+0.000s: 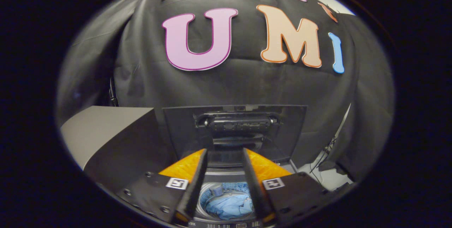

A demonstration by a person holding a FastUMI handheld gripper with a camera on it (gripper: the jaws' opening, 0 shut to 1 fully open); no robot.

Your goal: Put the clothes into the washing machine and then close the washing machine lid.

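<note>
Clothes: a light blue bundle [229, 206] lies crumpled inside the washing machine's drum, seen from above through the gap between my fingers.
Drum: the round tub [226, 199] of the washing machine opens upward; a small blue-grey piece sits at its left inner side, touching the clothes' upper edge.
Washing machine: the body [226, 176] stands directly below me, its front control strip nearest to me, under the drum's rim.
Lid: the dark lid [235, 132] stands raised and upright behind the drum, on the far side of the washing machine, with a handle-like bar across its upper part.
Fingers: my fingers [226, 185] are spread apart and hold nothing; they hang above the drum, one on each side of the clothes, touching neither clothes nor rim.
Table: a grey surface [102, 129] sits to the left of the washing machine, beside the lid.
Cables: thin dark cables [323, 159] trail on the pale floor to the right of the washing machine.
</note>
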